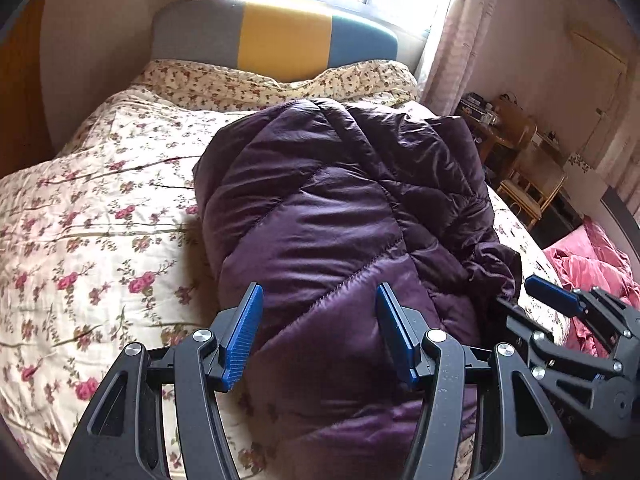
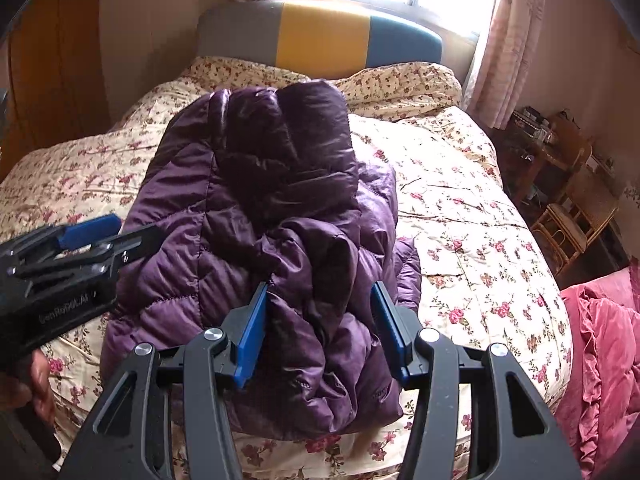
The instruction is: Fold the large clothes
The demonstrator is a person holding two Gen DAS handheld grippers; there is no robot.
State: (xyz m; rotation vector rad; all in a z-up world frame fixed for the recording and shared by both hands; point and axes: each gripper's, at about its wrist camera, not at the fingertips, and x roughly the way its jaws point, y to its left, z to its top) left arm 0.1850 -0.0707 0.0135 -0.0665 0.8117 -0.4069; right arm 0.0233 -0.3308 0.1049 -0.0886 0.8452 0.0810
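A dark purple quilted down coat [image 1: 332, 216] lies bunched lengthwise on the floral bed; it also shows in the right wrist view [image 2: 256, 216], with a crumpled sleeve or flap on its near right part. My left gripper [image 1: 319, 296] is open, hovering over the coat's near end with its blue pads apart and nothing between them. My right gripper [image 2: 319, 292] is open above the crumpled near part of the coat. The right gripper also shows at the lower right of the left wrist view [image 1: 532, 296], and the left gripper at the left of the right wrist view [image 2: 116, 230].
The bed has a floral quilt [image 1: 100, 220] and a grey, yellow and blue headboard [image 1: 280, 36] under a bright window. A pink bedspread [image 2: 600, 344] lies at the right. Wooden chairs and a cluttered table [image 2: 572, 200] stand by the right wall. Curtains [image 2: 504, 40] hang beside the window.
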